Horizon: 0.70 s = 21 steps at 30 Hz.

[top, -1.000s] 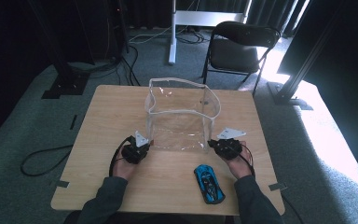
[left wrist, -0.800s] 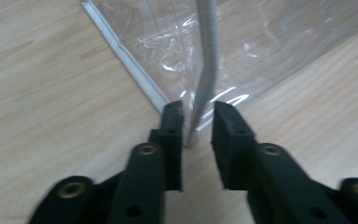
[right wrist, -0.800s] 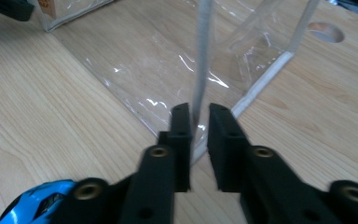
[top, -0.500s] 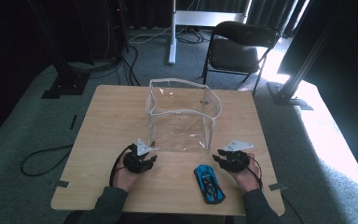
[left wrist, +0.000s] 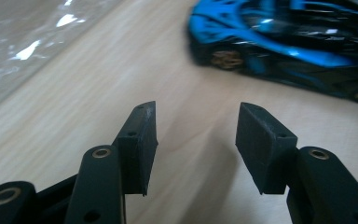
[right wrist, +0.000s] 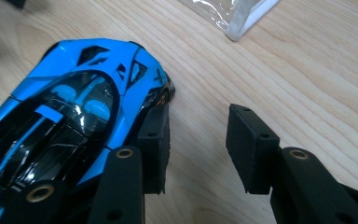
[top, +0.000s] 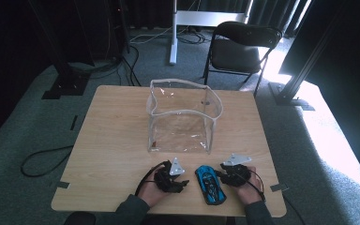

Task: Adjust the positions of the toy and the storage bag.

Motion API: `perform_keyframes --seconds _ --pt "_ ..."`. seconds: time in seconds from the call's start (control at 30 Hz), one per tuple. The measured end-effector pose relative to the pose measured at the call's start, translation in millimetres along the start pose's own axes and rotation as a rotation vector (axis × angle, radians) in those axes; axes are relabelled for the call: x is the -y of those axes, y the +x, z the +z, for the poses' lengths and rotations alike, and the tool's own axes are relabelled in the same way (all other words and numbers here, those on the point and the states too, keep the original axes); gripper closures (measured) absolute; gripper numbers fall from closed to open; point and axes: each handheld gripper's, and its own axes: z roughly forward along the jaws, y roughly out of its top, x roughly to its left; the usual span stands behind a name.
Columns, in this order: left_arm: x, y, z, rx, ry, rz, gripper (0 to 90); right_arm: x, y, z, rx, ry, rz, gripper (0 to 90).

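Now both grippers are pulled back from clear bag (top: 183, 117) to near table (top: 117, 136) edge: left gripper (top: 171, 180) & right gripper (top: 232, 174) flank blue toy car (top: 210, 183), jaws spread, empty. Car pickup likely next.

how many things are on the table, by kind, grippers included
toy cars: 1, the blue toy car near the front edge
clear containers: 1, the transparent plastic bin at mid table
grippers: 2, the left gripper and the right gripper, one on each side of the car, both with jaws apart
total: 4
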Motion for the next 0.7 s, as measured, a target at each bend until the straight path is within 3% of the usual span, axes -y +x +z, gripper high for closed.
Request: perform_keyframes --seconds 0.13,0.3,0.53,0.7 --pt "1.8 -8.2 0.1 0.047 0.007 0.001 50.5 -2.3 -2.0 3.5 -0.009 -0.001 0.013 59.7" --pt "3.1 -20.7 2.7 0.11 0.005 0.035 53.2 -8.8 -6.2 10.4 -0.01 -0.002 0.014 59.7" --pt "-4.1 -28.5 10.2 0.164 -0.001 0.057 55.9 -16.0 -9.2 17.2 -0.011 -0.006 0.014 61.0" --pt "-8.4 -34.0 15.0 0.194 -0.008 0.07 58.8 -22.2 -7.7 21.8 -0.015 -0.005 0.005 68.1"
